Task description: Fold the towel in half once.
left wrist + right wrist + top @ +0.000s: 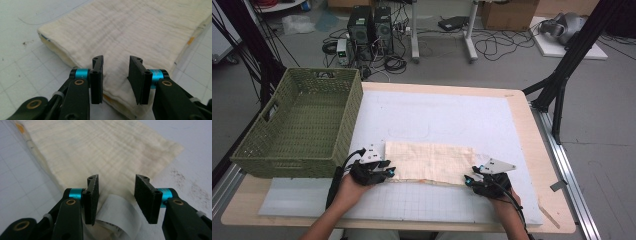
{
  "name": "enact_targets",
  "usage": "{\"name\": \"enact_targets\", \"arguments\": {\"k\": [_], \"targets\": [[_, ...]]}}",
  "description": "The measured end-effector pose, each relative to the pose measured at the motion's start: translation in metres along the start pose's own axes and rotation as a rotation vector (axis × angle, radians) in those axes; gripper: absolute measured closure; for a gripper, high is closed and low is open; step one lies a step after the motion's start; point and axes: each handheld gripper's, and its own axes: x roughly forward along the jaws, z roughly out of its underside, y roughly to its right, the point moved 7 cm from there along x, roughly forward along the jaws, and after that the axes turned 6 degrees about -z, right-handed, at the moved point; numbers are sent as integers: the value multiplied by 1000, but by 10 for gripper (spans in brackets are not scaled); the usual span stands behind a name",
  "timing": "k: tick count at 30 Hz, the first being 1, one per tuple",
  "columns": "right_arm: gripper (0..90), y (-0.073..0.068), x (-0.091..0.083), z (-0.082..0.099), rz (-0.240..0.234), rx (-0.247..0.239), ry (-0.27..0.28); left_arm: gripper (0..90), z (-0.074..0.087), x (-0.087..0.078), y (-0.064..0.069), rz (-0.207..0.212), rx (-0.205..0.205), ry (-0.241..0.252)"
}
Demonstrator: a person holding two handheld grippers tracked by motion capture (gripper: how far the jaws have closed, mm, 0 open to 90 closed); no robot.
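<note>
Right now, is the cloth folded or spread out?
Folded: the cloth lies as a narrow strip, with doubled layers showing along its near edge in the left gripper view.

Cloth (130, 32): far end cut off by top and right edges in left gripper view; near corner hidden behind gripper body. In right gripper view, far end cut off at top.
White label (117, 215): print too small to read, lower part cut off.
Basket (297, 125): inside of near wall hidden.
Person's forearms: cut off by bottom edge.

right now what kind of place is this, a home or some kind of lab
Most likely a lab or recording workshop: computer towers and loose cables on the bare floor, black rig struts, and a gridded work mat on the table.
</note>
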Motion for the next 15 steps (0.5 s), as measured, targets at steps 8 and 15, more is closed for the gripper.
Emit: {"name": "enact_targets", "arguments": {"k": [8, 15], "targets": [[385, 9, -23, -10, 67, 43, 106, 485, -9, -15, -14, -27, -96, 126], [237, 25, -40, -9, 157, 85, 148, 305, -18, -27, -29, -72, -180, 240]]}}
